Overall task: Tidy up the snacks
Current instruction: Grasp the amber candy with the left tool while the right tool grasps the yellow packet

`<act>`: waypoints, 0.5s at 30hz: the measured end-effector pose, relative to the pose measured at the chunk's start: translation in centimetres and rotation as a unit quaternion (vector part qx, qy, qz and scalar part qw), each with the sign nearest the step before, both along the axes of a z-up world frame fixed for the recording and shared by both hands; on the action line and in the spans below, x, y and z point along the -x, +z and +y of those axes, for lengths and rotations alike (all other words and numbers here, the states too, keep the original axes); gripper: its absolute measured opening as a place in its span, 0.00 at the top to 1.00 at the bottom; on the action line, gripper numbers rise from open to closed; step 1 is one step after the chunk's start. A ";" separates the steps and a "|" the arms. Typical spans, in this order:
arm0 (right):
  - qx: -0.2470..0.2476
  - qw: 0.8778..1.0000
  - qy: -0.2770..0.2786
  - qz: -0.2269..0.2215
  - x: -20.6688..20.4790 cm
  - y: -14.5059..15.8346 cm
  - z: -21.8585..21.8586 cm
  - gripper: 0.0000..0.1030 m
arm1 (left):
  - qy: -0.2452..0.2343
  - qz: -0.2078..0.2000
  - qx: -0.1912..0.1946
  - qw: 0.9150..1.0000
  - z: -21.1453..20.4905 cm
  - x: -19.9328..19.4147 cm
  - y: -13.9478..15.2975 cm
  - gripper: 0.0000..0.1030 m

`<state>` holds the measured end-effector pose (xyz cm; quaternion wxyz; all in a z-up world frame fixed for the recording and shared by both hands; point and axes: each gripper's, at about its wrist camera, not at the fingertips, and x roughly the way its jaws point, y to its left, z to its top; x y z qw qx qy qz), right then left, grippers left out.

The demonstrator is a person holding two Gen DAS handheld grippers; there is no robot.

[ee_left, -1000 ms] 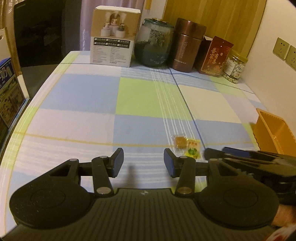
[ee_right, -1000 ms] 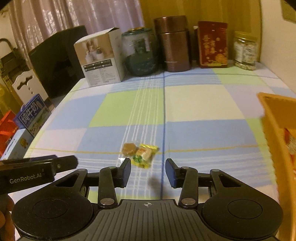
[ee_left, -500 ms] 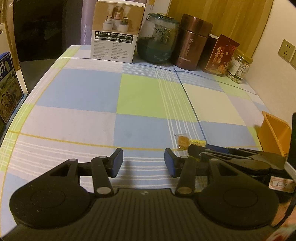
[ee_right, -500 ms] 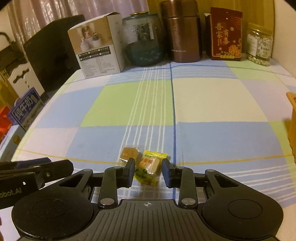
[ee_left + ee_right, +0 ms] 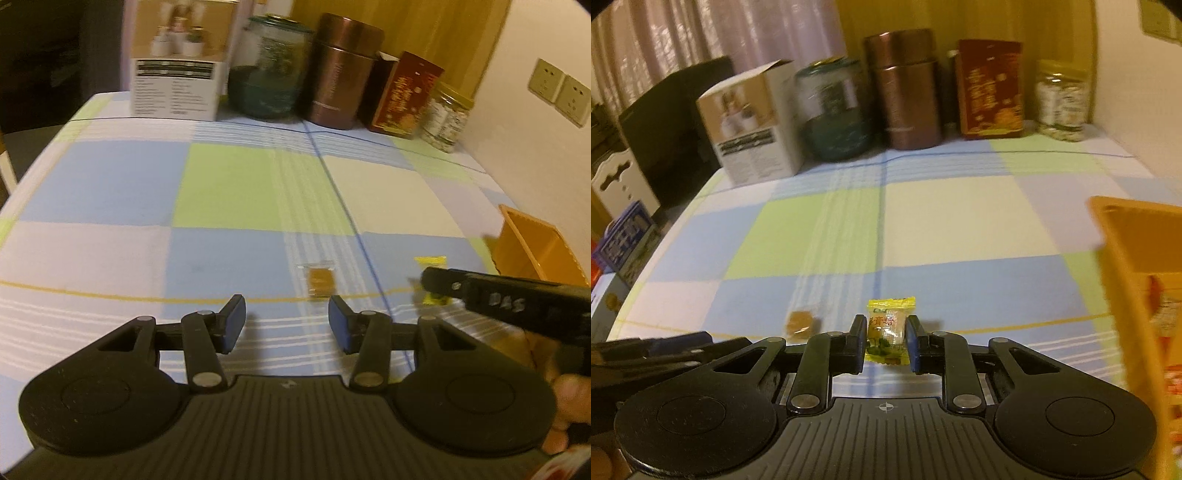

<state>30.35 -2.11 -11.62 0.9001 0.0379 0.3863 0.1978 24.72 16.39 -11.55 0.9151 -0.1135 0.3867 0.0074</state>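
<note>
Checked cloth covers the surface (image 5: 942, 221), with jars and boxes ranked at twelve o'clock, clear of the work. An orange bin (image 5: 1126, 236) at three o'clock likely collects snacks. Right gripper (image 5: 886, 345) has its jaws clamped on the yellow candy (image 5: 888, 332), lifted for transfer. Left gripper (image 5: 286, 321) waits, jaws apart, behind the brown candy (image 5: 320, 282).
</note>
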 end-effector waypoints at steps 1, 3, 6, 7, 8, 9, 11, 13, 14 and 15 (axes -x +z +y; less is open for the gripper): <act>-0.001 1.000 -0.006 0.002 0.0 0.1 -0.6 0.78 | -0.005 -0.002 -0.001 1.000 -0.4 -0.3 -0.2 0.56; -0.002 1.000 -0.018 0.007 0.0 0.0 -1.6 0.78 | -0.005 -0.009 -0.008 1.000 -1.3 -0.7 -0.6 0.57; -0.005 0.999 -0.032 0.016 -0.4 -0.3 -2.5 0.78 | -0.003 -0.015 -0.014 1.000 -2.3 -1.5 -1.2 0.59; -0.005 0.999 -0.034 0.017 -0.5 -0.4 -2.7 0.78 | -0.002 -0.018 -0.017 1.000 -2.7 -1.7 -1.4 0.61; -0.004 0.999 -0.035 0.018 -0.6 -0.5 -2.7 0.78 | -0.003 -0.021 -0.023 1.000 -3.0 -1.9 -1.6 0.63; -0.004 0.999 -0.035 0.021 -0.6 -0.7 -2.7 0.78 | -0.004 -0.022 -0.029 0.999 -3.3 -2.2 -1.8 0.63; -0.009 0.999 -0.035 0.026 -0.8 -0.9 -2.8 0.78 | -0.003 -0.027 -0.041 0.999 -3.9 -2.5 -2.1 0.66; -0.012 0.999 -0.035 0.028 -0.8 -1.0 -2.8 0.78 | 0.000 -0.031 -0.052 0.998 -4.2 -2.8 -2.4 0.68; -0.014 0.999 -0.034 0.028 -0.9 -0.9 -2.7 0.78 | 0.001 -0.035 -0.061 0.998 -4.4 -2.8 -2.5 0.69; -0.015 0.999 -0.033 0.028 -0.9 -0.9 -2.7 0.78 | 0.000 -0.039 -0.068 0.997 -4.6 -3.0 -2.6 0.71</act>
